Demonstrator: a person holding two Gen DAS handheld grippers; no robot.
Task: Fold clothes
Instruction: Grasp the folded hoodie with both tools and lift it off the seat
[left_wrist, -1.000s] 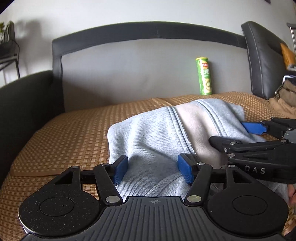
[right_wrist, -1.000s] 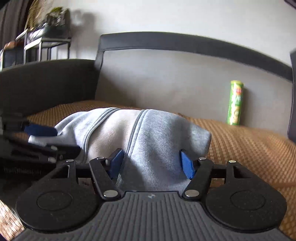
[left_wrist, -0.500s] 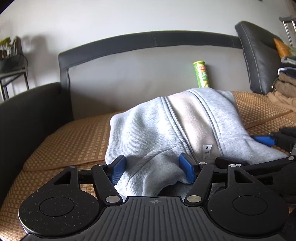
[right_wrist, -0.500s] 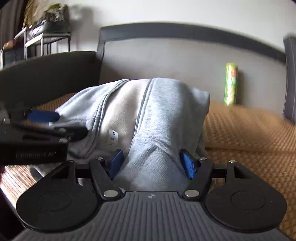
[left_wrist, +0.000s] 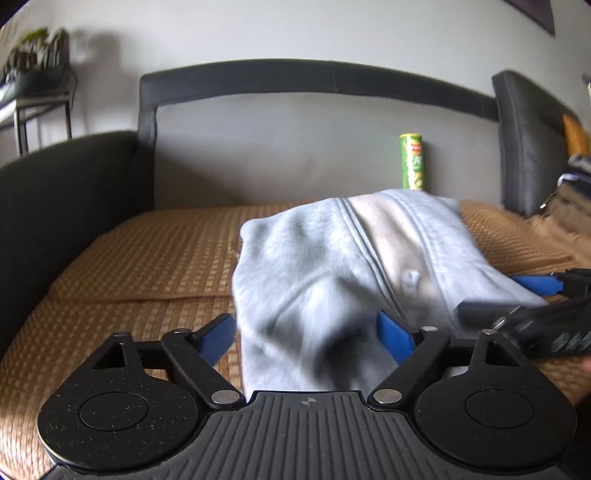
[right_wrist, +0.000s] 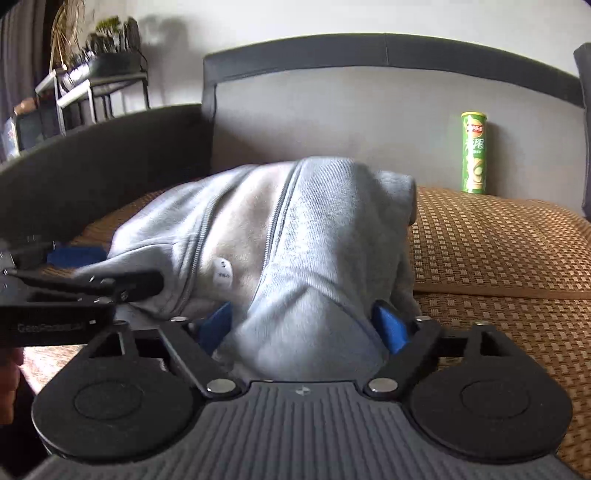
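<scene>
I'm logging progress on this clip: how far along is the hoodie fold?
Early. Done: little, since the grey hoodie is bunched on the woven mat, zip open with the lining showing. In hand: both the left gripper and right gripper have fabric between open fingers. Left: flattening and all visible folds.

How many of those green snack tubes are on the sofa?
1. A single green snack tube stands upright on the woven mat, against the sofa backrest, behind the grey hoodie. Another could be hidden behind the raised hoodie.
</scene>
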